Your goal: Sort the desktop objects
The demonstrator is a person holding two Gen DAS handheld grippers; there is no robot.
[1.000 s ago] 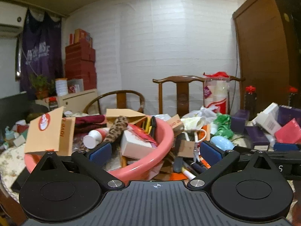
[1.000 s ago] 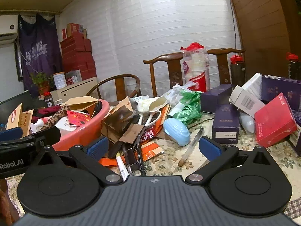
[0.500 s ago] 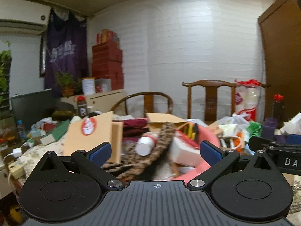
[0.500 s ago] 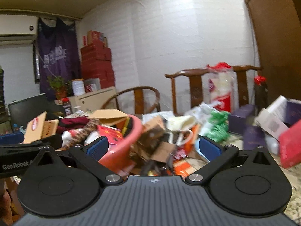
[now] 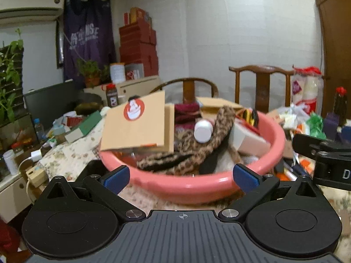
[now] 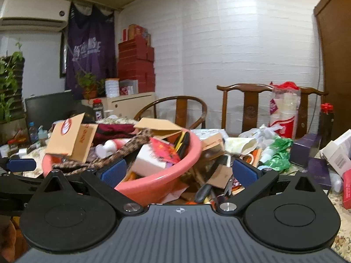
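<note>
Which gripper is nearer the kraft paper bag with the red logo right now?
Left. The left gripper faces the pink basin holding the bag; the right gripper sits farther right, toward the basin's other side.

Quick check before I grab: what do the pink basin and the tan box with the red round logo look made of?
Pink basin: likely plastic, with a smooth, even colour and a soft sheen along its rolled rim. Tan box: looks like cardboard, matte brown, with a folded flap edge and a printed red logo.
</note>
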